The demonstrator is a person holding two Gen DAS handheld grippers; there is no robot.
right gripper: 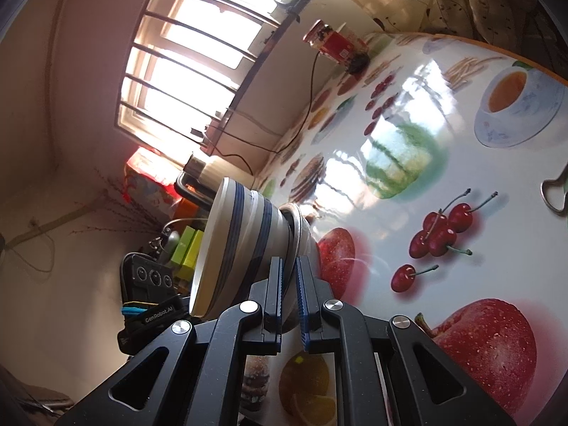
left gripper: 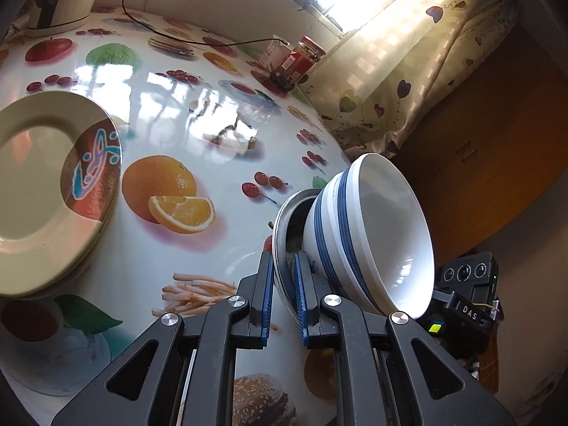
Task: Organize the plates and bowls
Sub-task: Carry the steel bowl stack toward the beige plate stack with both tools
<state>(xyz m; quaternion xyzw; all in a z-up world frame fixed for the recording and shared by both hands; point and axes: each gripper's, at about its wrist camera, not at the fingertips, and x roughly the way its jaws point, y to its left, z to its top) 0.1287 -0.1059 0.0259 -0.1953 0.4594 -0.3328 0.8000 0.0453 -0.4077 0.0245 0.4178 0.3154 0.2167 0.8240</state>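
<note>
A metal plate (left gripper: pixel 284 223) carries a stack of white bowls with blue bands (left gripper: pixel 372 234). My left gripper (left gripper: pixel 284 284) is shut on the plate's rim from one side. In the right wrist view my right gripper (right gripper: pixel 290 277) is shut on the rim of the same metal plate (right gripper: pixel 301 227) from the opposite side, with the bowl stack (right gripper: pixel 234 245) on it. The plate and bowls are held just above the fruit-print table (left gripper: pixel 198 113). A stack of cream plates with a red and blue pattern (left gripper: pixel 46 184) lies on the table at the left.
A red-labelled jar (left gripper: pixel 301 60) and a black cable (left gripper: pixel 198 41) are at the table's far side near the window. A white appliance base (left gripper: pixel 60 7) stands far left. A curtain (left gripper: pixel 408 64) hangs beyond the table's edge. A metal utensil (right gripper: pixel 555 191) pokes in at the right edge.
</note>
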